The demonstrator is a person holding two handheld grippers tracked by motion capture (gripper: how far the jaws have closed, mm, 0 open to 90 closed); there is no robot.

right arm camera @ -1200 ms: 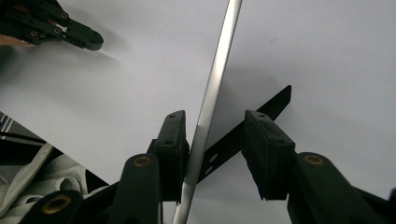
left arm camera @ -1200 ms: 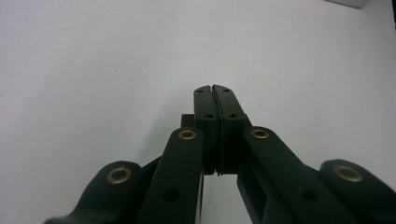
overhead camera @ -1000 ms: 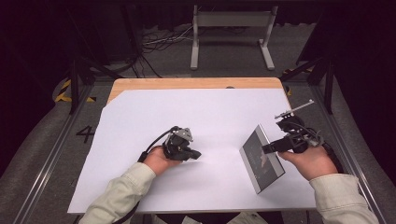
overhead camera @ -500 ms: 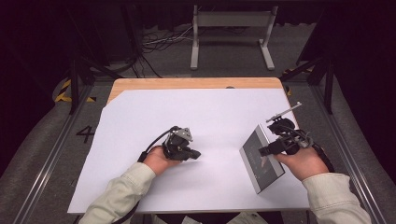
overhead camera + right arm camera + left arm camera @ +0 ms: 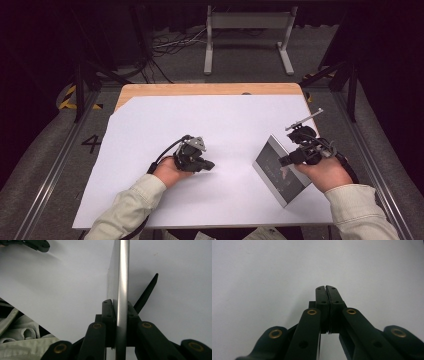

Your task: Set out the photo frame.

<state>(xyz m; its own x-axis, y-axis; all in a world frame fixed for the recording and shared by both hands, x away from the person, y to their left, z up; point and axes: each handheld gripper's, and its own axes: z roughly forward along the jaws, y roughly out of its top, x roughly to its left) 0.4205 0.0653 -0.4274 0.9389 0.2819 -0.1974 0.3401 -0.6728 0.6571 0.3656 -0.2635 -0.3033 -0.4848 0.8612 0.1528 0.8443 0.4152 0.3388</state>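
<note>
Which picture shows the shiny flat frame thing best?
The high view: there the shiny frame shows its whole flat face, propped on the white table with the right gripper clamped on its edge. The right gripper view gives just its thin silver edge between the pads. The left gripper view looks at bare table.

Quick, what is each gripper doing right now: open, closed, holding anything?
Left gripper: closed, empty, resting on the white table.
Right gripper: jaws have just been closing, now clamped on the edge of the silver panel.
</note>
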